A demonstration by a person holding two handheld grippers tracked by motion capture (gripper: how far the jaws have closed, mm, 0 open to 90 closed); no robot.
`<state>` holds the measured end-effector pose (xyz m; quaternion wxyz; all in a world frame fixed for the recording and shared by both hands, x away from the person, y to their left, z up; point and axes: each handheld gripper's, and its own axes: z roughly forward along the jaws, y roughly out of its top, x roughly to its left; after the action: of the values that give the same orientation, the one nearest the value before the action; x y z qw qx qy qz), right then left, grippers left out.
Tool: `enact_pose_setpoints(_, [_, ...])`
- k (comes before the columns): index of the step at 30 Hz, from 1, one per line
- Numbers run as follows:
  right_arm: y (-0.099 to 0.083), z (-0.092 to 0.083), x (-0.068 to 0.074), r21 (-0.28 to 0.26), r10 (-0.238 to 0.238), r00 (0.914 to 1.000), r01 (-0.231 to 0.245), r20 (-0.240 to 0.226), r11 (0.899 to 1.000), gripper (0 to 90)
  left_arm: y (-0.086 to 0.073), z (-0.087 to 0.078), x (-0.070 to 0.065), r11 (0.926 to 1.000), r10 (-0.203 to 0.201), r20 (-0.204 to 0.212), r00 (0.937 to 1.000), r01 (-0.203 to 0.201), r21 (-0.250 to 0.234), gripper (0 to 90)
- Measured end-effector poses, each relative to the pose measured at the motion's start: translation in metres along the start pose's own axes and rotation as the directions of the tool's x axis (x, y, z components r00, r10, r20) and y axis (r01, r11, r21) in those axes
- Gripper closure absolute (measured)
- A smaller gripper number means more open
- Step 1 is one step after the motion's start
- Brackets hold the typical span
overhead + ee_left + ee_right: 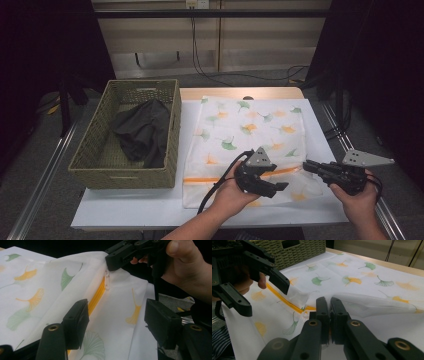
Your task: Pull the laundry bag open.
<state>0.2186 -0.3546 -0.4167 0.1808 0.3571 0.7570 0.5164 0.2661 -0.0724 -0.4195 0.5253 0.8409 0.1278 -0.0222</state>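
A white cloth (250,135) printed with green and orange leaves lies flat on the table, with an orange zipper (220,179) running along its near part. My right gripper (306,165) is shut on the cloth's right edge at the zipper's end, and the fabric puckers up at its tips (330,302). The left gripper view shows those jaws (111,263) pinching just above the clear zipper pull (107,280). My left gripper (276,180) hovers open over the zipper line (96,296), its pads (76,320) apart with nothing clamped between them.
A woven green basket (172,125) stands left of the cloth with a dark garment (142,132) inside. The white table top (130,205) ends close in front of my hands. Cables run across the floor beyond the table.
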Motion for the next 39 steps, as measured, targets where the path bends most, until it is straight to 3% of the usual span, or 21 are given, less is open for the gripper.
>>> enact_pose_setpoints(7, [0.002,0.002,0.005,0.005,-0.030,0.9995,0.030,0.010,1.000,86.6,0.002,0.013,0.000,1.0000,-0.005,0.006,1.0000,0.005,0.004,37.5])
enact_pose_setpoints(21, [0.003,0.003,0.008,0.000,-0.038,0.9993,0.038,0.002,0.999,86.7,0.000,0.024,0.001,0.9997,-0.022,0.020,0.9995,0.022,0.012,42.0])
enact_pose_setpoints(26, [0.003,0.003,0.009,0.007,-0.041,0.9992,0.041,0.001,0.999,86.6,0.000,0.024,0.002,0.9991,-0.007,0.001,1.0000,0.007,0.041,48.8])
enact_pose_setpoints(29, [0.003,0.003,0.008,0.003,-0.042,0.9991,0.042,0.009,0.999,86.7,0.000,0.023,-0.001,0.9997,0.002,0.006,1.0000,-0.003,0.024,54.0])
enact_pose_setpoints(31, [0.002,0.003,0.008,0.003,-0.040,0.9992,0.040,0.006,0.999,86.7,0.001,0.022,-0.003,0.9988,0.028,0.005,0.9996,-0.029,0.039,56.8])
enact_pose_setpoints(39, [0.002,0.004,0.009,0.007,-0.048,0.9989,0.048,0.003,0.999,86.7,-0.001,0.031,-0.002,0.9984,-0.008,0.016,0.9998,0.007,0.056,64.0])
